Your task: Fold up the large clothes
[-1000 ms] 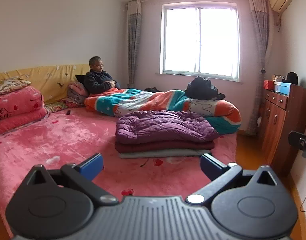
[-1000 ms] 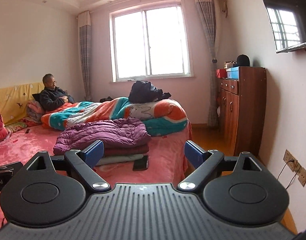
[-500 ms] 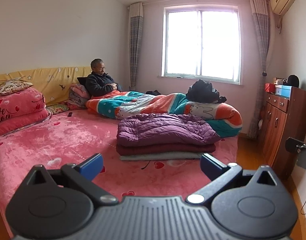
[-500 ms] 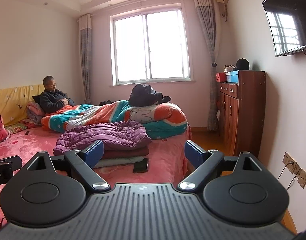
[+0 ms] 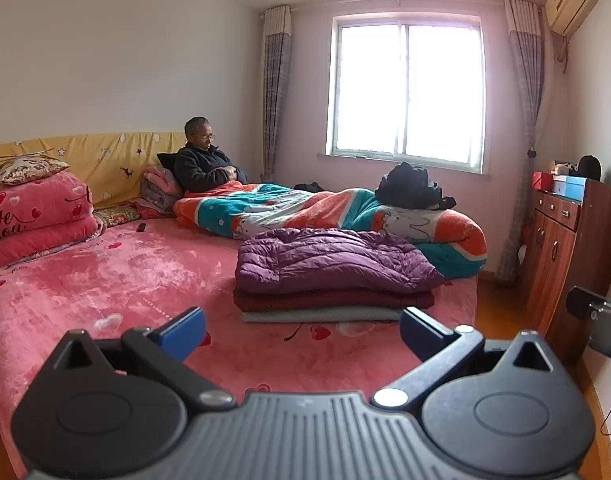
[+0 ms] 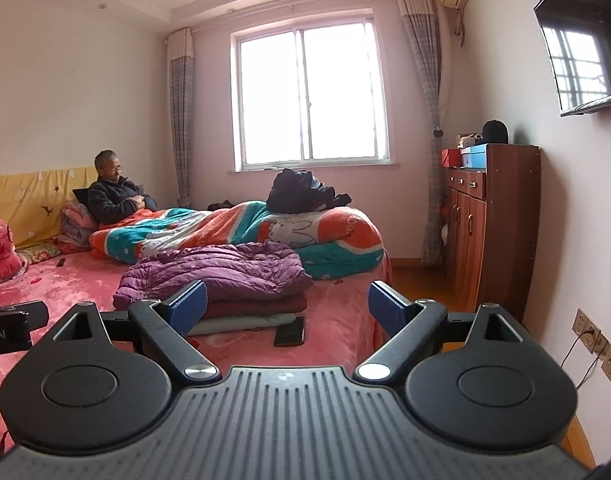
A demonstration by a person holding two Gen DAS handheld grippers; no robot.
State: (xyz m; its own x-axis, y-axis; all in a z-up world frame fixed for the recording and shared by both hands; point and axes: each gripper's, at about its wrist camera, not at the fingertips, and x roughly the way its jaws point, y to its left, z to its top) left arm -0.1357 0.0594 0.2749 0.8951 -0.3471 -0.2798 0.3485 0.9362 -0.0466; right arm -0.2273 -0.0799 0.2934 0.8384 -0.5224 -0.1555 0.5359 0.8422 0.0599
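Left claw (image 5: 301, 330) was spread wide, empty, above pink bed (image 5: 105, 280). Right claw (image 6: 287, 306) likewise spread, nothing held. Black phone (image 6: 289, 331) lay on bed just ahead of right claw. Beyond it, folded purple down jacket (image 5: 329, 260) sat atop maroon and grey folded layers. Farther back, man (image 5: 205, 160) sat under colourful quilt (image 5: 345, 212), window (image 5: 405, 88) behind.

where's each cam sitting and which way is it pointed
Left wrist: on the left hand-held gripper, facing across the pink bed toward the window; its two open blue fingers show.
Right wrist: on the right hand-held gripper, further right, facing the window and cabinet; its open fingers show.
Shared: the folded purple jacket atop its pile, and the seated man.
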